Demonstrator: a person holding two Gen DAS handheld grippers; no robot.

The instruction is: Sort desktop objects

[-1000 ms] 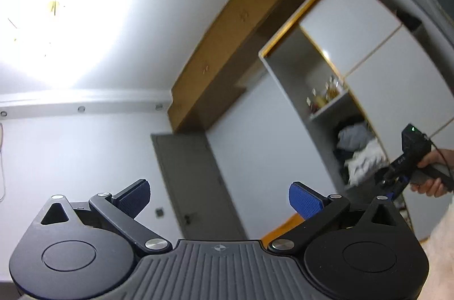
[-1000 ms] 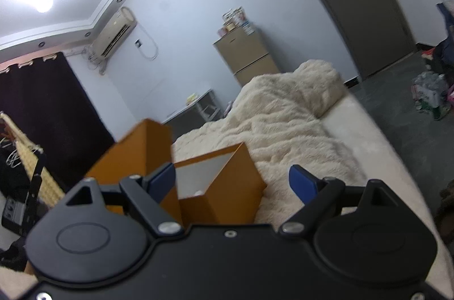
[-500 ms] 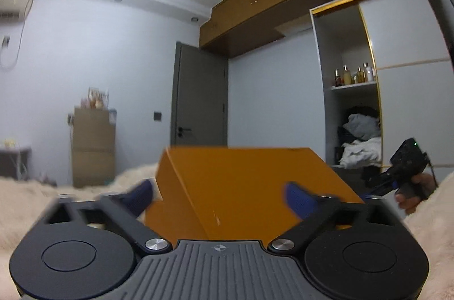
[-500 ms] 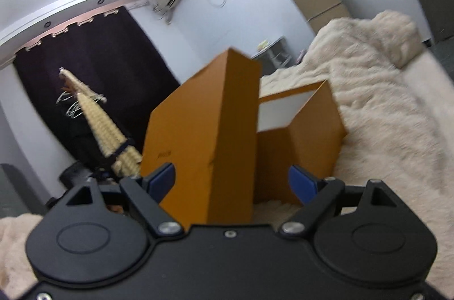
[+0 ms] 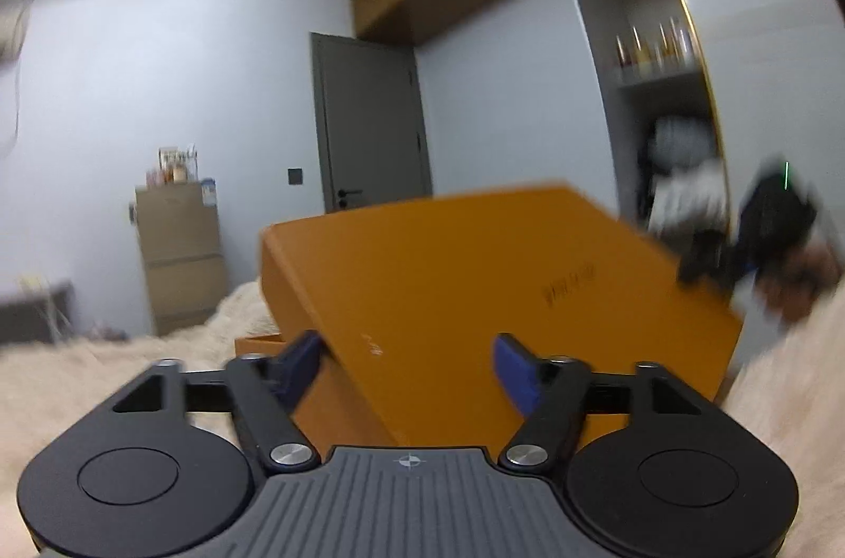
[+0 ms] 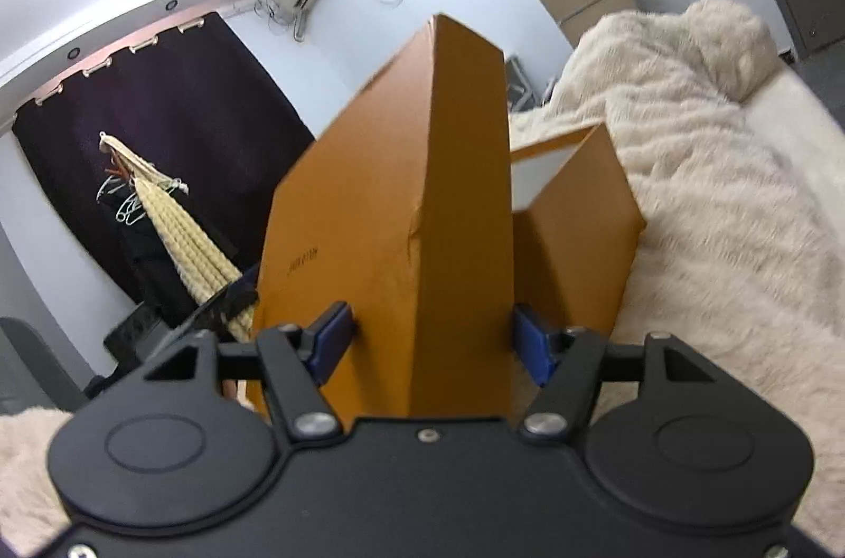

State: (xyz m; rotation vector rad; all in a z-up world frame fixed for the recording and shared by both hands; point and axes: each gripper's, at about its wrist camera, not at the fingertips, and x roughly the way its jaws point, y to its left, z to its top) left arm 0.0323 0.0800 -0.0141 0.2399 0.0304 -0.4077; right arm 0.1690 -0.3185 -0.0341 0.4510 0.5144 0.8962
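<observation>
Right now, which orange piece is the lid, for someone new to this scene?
On the cream fluffy blanket stand two orange cardboard pieces. The lid is the tall tilted slab clamped between the right gripper pads. Its neighbour, the open box, sits lower and shows a white inside.

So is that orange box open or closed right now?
Open. The orange lid is raised and tilted, pinched by the right gripper, and the box base's white inside shows behind it.
</observation>
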